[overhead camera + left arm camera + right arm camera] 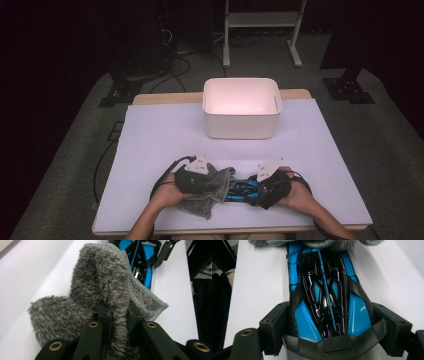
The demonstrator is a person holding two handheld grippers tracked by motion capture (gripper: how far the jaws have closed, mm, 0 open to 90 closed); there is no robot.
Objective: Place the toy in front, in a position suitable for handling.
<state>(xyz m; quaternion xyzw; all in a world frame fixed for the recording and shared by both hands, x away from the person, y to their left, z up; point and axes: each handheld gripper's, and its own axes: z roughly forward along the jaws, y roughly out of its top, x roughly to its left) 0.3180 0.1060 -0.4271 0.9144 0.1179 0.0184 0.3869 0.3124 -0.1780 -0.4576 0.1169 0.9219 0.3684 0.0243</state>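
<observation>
I am in the middle of wiping the blue toy car (pixel 243 190), I judge: my left gripper (pixel 119 312) has its jaws clamped on a fold of the grey cloth (pixel 100 285), and my right gripper (pixel 329 322) has its jaws spread wide against both flanks of the car, pinning it at the near edge of the table (pixel 160 135), between my two hands. The cloth lies just left of the car and overlaps its left end. Next, I think, the cloth must be drawn along the car's body while the right side holds it firm; the cloth could slip off the glossy roof. I count one car, one cloth, one white bin (pixel 242 107) standing farther back, and two grippers.
</observation>
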